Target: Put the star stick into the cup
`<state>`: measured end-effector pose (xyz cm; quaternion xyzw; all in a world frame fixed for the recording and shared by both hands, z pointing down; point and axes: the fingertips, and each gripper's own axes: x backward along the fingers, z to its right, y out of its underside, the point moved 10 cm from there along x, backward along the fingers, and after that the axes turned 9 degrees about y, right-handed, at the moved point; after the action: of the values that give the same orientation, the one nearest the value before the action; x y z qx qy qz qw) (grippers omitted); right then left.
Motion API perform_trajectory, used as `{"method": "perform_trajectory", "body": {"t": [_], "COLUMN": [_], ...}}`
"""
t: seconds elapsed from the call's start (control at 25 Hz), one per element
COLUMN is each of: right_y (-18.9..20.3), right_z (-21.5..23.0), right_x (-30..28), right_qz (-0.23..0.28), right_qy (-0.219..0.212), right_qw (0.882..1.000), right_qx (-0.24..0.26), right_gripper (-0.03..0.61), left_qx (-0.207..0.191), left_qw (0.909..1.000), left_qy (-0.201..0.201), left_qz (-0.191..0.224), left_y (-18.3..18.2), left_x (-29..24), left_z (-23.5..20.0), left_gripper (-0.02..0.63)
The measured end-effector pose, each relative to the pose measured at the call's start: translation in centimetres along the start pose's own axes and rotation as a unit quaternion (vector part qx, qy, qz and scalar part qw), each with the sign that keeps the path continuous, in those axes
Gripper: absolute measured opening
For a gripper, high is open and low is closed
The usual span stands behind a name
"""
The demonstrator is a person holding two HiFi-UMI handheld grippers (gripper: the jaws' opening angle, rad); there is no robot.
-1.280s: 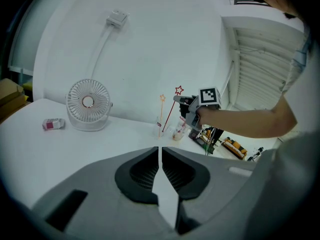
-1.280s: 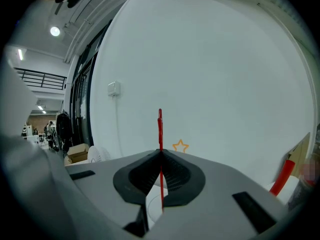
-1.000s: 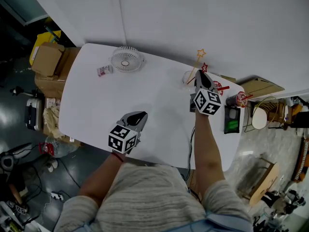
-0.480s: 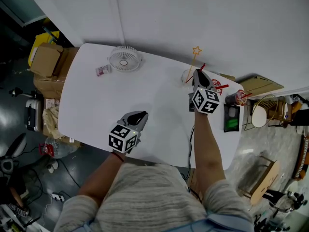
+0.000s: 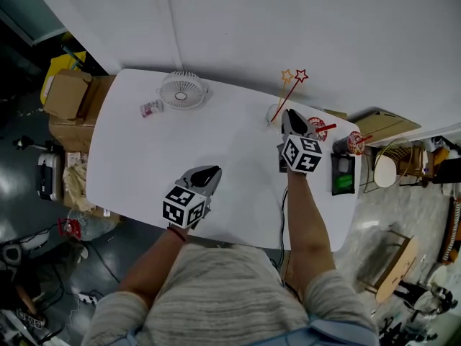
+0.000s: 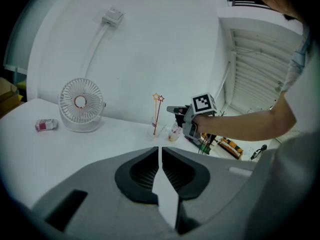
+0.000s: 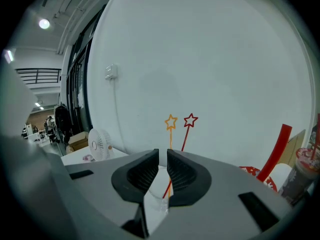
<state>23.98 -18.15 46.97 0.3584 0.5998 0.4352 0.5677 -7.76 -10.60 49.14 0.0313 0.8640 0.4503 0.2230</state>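
— White tabletop [image 5: 144,164] against a white wall [image 5: 288,20]. Where's the cup [image 5: 274,114]?

— Toward the far edge, close to the wall. It's clear and hard to pick out from the head view, where the right gripper [image 5: 288,115] just beside it covers its near side.

— And the star sticks?

— Both stand in the cup: the red stick [image 7: 185,138] leans away from the orange stick [image 7: 170,139], which is nearly upright. Their lower ends are hidden behind the right jaws; only a sliver of the cup shows through the gap.

— So those jaws are released?

— Parted by a narrow slit, with nothing gripped between them.

— The left gripper [image 5: 207,173]?

— Well short of the cup, over the near part of the tabletop, jaws clenched together on nothing.

— Anything else?

— A small fan [image 5: 181,90] stands well to the left of the cup, with a packet [image 5: 150,109] beyond it whose print is too small to read. To the cup's right are two printed drink cups [image 5: 315,126] with red straws, partly cut off by the right gripper.
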Motion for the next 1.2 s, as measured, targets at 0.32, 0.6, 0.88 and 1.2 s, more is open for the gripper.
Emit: {"method": "perform_trajectory", "body": {"t": [0.32, 0.6, 0.88, 1.2], "right_y": [0.3, -0.7, -1.1, -1.5], "right_z": [-0.9, -1.1, -0.5, 0.0], "right_x": [3.2, 7.3, 11.8, 17.5], "right_qz": [0.014, 0.042, 0.043, 0.058], "right_qy": [-0.023, -0.041, -0.087, -0.15], "right_qw": [0.999, 0.998, 0.994, 0.984], "right_qx": [-0.018, -0.032, -0.053, -0.072], "right_gripper": [0.014, 0.014, 0.014, 0.014], "left_qx": [-0.008, -0.007, -0.01, -0.024], "left_qw": [0.9998, 0.9965, 0.9855, 0.9587], "left_qy": [0.011, 0.044, 0.099, 0.173], "left_qz": [0.015, 0.07, 0.137, 0.224], "left_y": [-0.6, -2.3, -4.4, -5.8], "left_x": [-0.6, -1.2, -1.5, -1.3], "left_z": [0.9, 2.0, 3.7, 7.2], "left_gripper": [0.029, 0.029, 0.029, 0.029]}}
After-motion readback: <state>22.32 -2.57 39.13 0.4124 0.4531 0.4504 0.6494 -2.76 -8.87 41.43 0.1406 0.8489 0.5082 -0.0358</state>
